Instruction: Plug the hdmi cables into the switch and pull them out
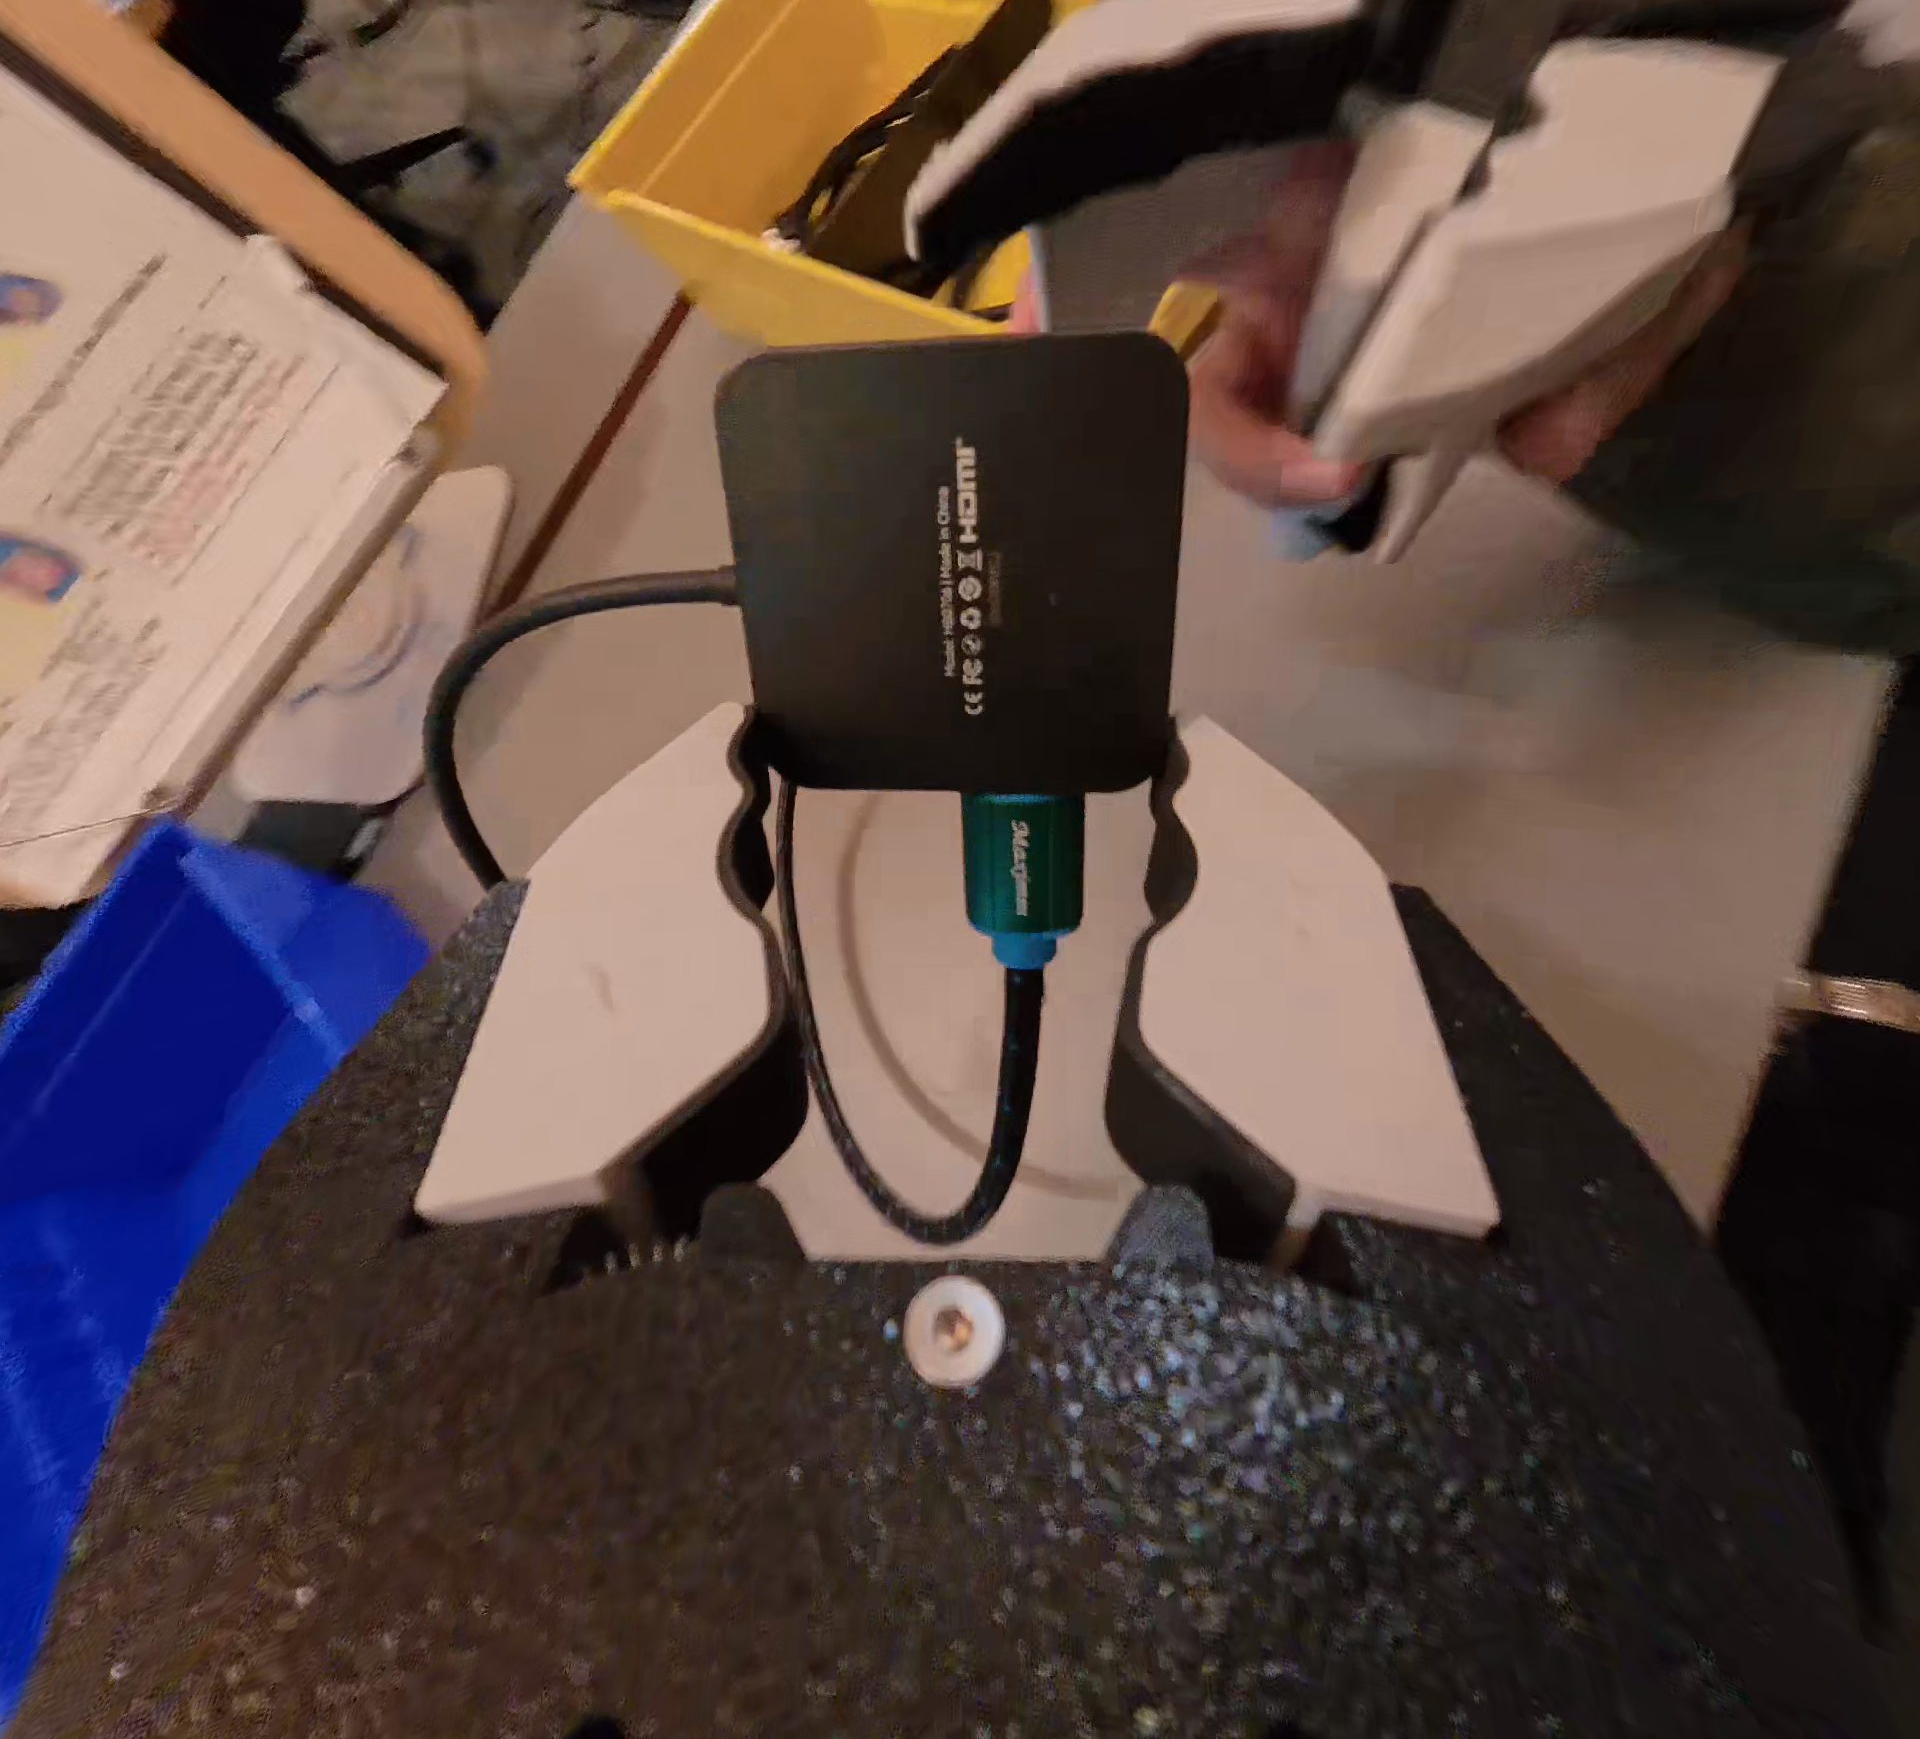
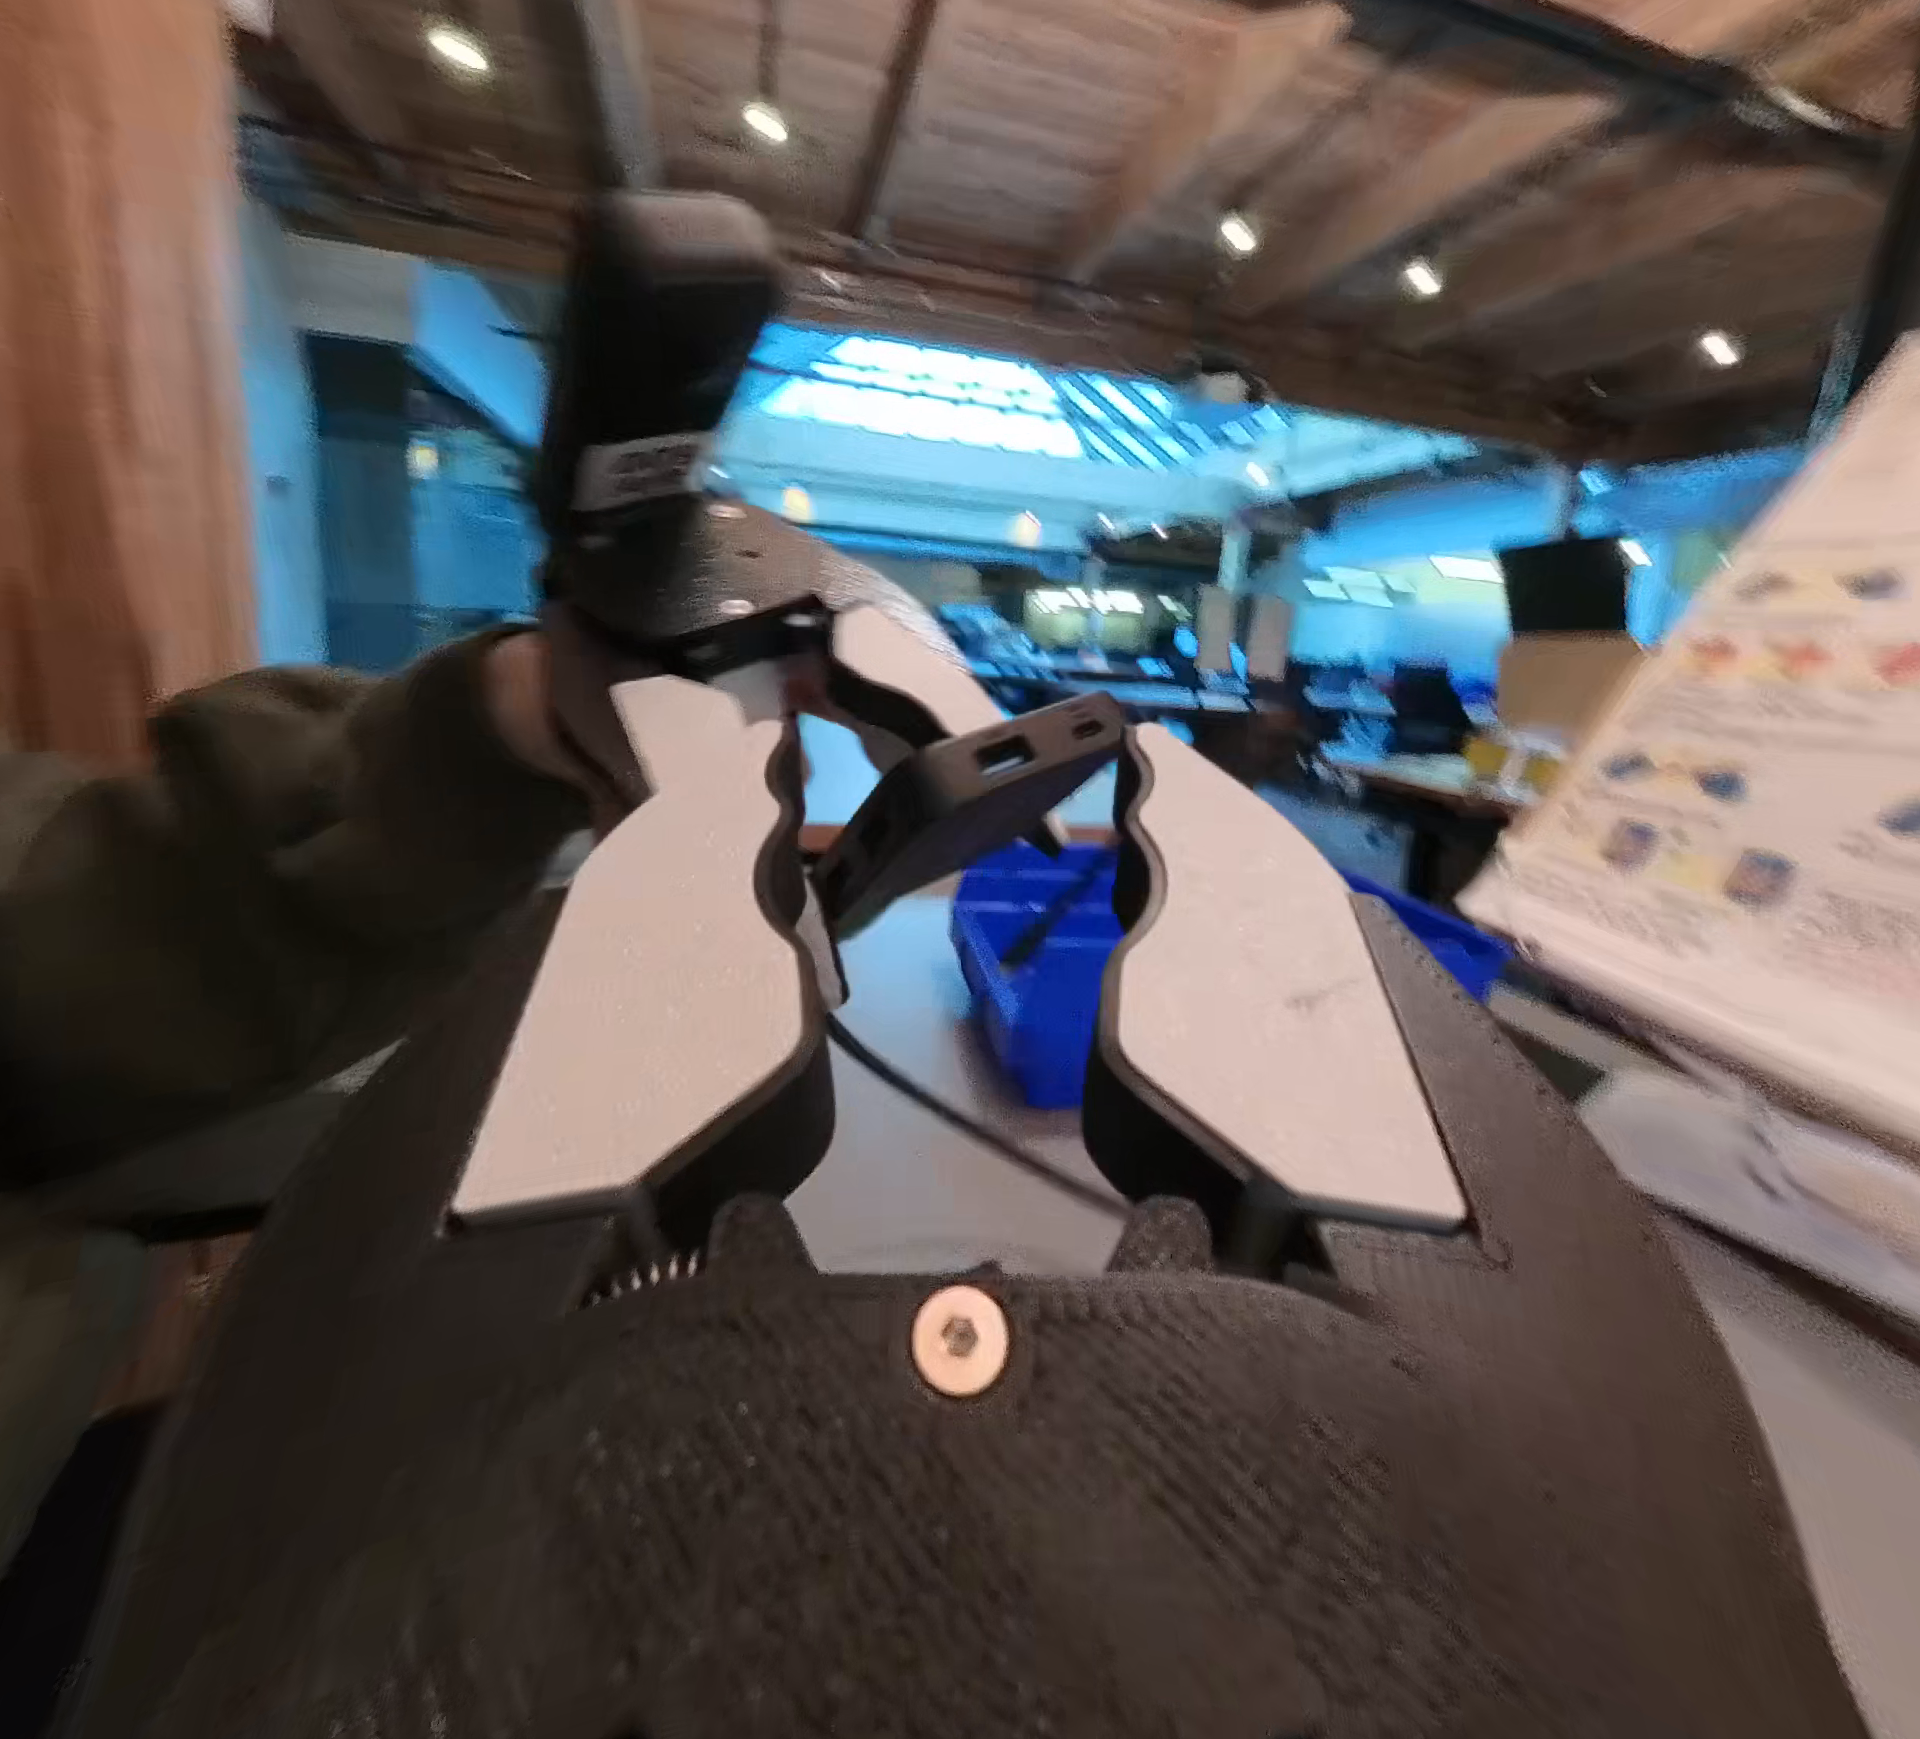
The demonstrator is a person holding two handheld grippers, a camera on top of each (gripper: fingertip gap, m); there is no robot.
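Observation:
My left gripper point(image 1: 956, 744) is shut on the near edge of the black HDMI switch point(image 1: 951, 567) and holds it above the table. A teal HDMI plug point(image 1: 1023, 868) sits in the switch's near edge, and its braided cable point(image 1: 883, 1170) loops down between my fingers. A second black cable point(image 1: 582, 603) leaves the switch's left side. My right gripper point(image 1: 1112, 318), blurred, hovers open just past the switch's far right corner. In the right wrist view that gripper point(image 2: 956, 744) is open and empty, with the switch point(image 2: 966, 806) just beyond its tips, ports facing it.
A yellow bin point(image 1: 790, 131) holding dark cables stands behind the switch. A blue bin point(image 1: 156, 1118) is at the near left, also in the right wrist view point(image 2: 1039, 983). A printed sheet on cardboard point(image 1: 187, 484) leans at the left. A sleeved hand point(image 2: 312, 858) holds the left gripper.

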